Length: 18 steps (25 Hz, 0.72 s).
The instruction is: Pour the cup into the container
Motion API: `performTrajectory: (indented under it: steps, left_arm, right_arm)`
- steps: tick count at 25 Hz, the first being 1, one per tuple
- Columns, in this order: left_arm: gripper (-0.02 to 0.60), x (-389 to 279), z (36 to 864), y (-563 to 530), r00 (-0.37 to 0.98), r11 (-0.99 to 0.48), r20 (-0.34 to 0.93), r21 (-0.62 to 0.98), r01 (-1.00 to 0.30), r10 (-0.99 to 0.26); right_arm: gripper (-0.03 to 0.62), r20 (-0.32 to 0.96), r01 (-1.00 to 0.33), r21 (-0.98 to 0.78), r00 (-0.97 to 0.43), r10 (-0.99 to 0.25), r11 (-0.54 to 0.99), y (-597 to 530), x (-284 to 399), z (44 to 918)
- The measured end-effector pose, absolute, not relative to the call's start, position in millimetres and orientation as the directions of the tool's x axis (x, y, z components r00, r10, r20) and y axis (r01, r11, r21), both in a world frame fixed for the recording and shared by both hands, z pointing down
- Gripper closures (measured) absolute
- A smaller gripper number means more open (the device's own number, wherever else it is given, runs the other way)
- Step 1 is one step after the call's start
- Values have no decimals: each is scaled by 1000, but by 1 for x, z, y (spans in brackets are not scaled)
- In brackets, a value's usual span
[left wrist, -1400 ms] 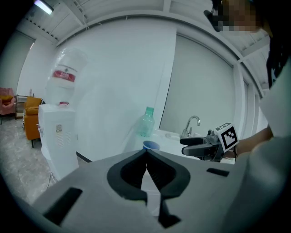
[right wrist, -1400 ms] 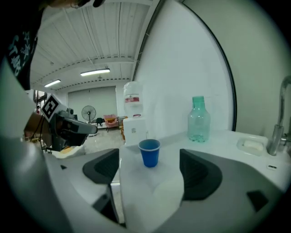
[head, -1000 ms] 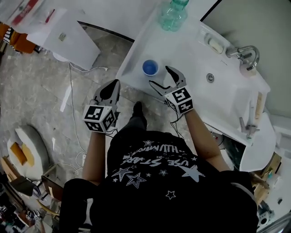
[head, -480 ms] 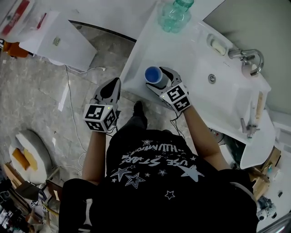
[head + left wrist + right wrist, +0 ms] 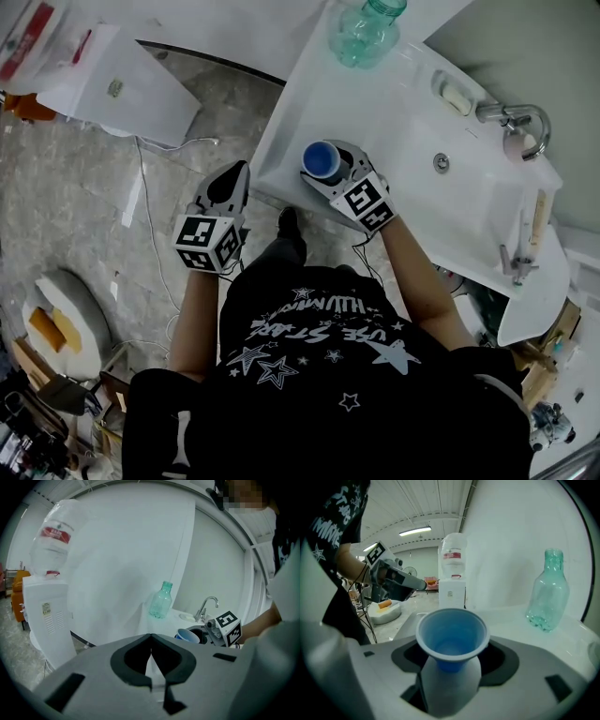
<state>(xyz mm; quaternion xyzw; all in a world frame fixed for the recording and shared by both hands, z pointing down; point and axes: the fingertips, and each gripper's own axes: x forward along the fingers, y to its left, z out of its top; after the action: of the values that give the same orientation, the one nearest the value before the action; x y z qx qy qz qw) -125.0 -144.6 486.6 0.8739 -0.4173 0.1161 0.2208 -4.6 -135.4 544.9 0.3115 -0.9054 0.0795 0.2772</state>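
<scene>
A blue cup point(image 5: 321, 157) stands upright near the front edge of the white counter point(image 5: 394, 98). My right gripper point(image 5: 330, 166) has a jaw on each side of the cup and its jaws are closing; a small gap still shows beside the rim. In the right gripper view the cup point(image 5: 451, 637) fills the space between the jaws, with the green plastic bottle point(image 5: 547, 595) behind at the right. The bottle point(image 5: 366, 33) stands at the counter's far end. My left gripper point(image 5: 234, 178) hangs shut and empty over the floor, left of the counter.
A sink basin point(image 5: 464, 192) with a faucet point(image 5: 511, 117) and a soap bar point(image 5: 452, 94) lies right of the cup. A white water dispenser point(image 5: 122, 75) stands on the floor at the left. Cables point(image 5: 150, 234) trail across the stone floor.
My right gripper has moved forward until the cup sits between its jaws, and the jaws have narrowed. The left gripper has stayed in place.
</scene>
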Motion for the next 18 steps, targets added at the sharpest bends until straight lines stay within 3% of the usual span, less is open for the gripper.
performTrajectory:
  steps: [9, 18]
  left_arm:
    - [569, -116, 486, -147, 642, -571, 391, 296, -766, -659]
    - [569, -113, 479, -156, 650, -579, 380, 296, -760, -658]
  right_arm:
    - [301, 536, -619, 63, -640, -550, 783, -139, -4, 542]
    - [307, 478, -689, -21, -643, -598, 724, -144, 11, 511]
